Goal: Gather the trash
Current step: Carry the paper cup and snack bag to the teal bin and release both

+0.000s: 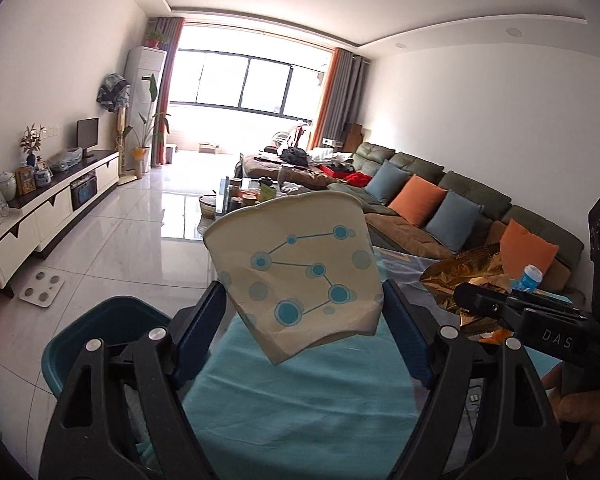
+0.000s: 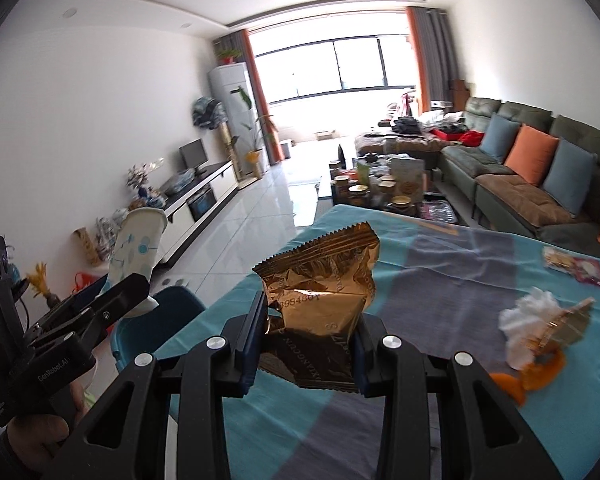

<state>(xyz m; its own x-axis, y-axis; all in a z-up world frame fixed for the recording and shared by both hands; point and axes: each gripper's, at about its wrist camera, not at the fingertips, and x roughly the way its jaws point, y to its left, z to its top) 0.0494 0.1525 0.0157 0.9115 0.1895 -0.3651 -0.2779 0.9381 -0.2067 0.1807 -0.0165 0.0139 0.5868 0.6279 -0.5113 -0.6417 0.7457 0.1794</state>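
Daylight floods the living room from the wide window (image 1: 244, 84) at the far end, washing out the glossy white floor tiles (image 1: 112, 248). Along one wall I see a low white TV cabinet (image 1: 56, 204) with a small monitor (image 1: 88, 138) on it, and a tall white air conditioner (image 1: 144, 92) stands near the orange and grey curtains. Opposite runs a long green sofa (image 2: 512, 184) lined with blue and orange cushions, and a cluttered coffee table (image 2: 384, 192) sits in the middle of the room.

Closest to me is the table, covered with a teal and grey cloth (image 2: 440, 280). On it lie a wad of white tissue (image 2: 528, 316), orange peel (image 2: 540, 372) just beside it, and a small snack packet (image 2: 576, 266) further back. A teal bin (image 1: 96, 340) sits off the table's left edge, down at floor level.

My left gripper (image 1: 304, 332) is clamped on a crumpled paper cup (image 1: 300, 268) with blue dots, held tilted in the air above the cloth's edge. My right gripper (image 2: 304, 344) is pinched on a gold foil wrapper (image 2: 320, 300), lifted clear of the table. From the right camera the cup appears above the bin side of the table.
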